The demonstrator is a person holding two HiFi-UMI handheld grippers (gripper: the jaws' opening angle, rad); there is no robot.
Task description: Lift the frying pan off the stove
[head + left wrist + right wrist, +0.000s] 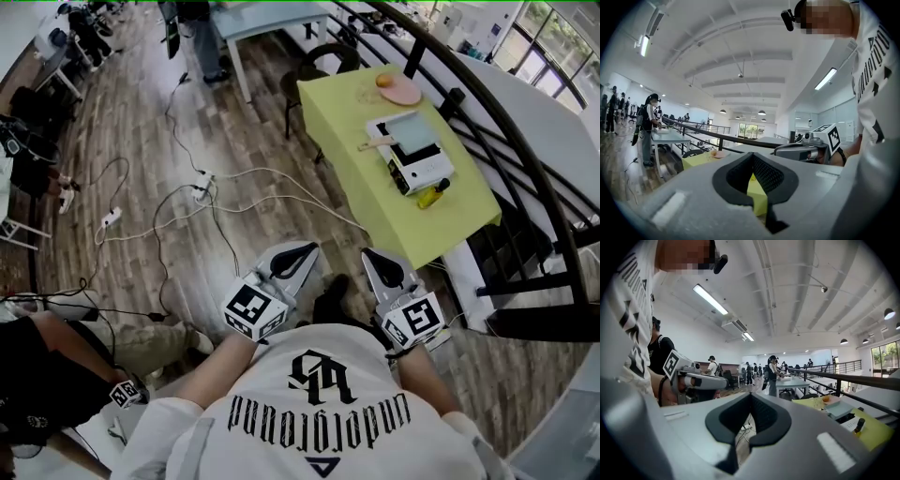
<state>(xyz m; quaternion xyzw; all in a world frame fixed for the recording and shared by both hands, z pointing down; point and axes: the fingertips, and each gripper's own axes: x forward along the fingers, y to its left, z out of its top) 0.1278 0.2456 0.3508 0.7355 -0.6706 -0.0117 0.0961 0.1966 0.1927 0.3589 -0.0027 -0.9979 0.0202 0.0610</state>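
Frying pan (413, 130) on stove (427, 172), wooden handle (375, 143) pointing left; left claw (308, 249) and right claw (371, 256) closed, empty.

Wood-plank floor (131, 112), faintly shiny; matt yellow-green cloth over the desk (347, 122); left tongs (753, 157) matt grey plastic.

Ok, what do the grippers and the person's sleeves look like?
The left gripper and right gripper are both pale grey wedges with black-lined jaws. Each carries a white cube with black square markers at its rear. The person wears a white short-sleeved T-shirt with black print.
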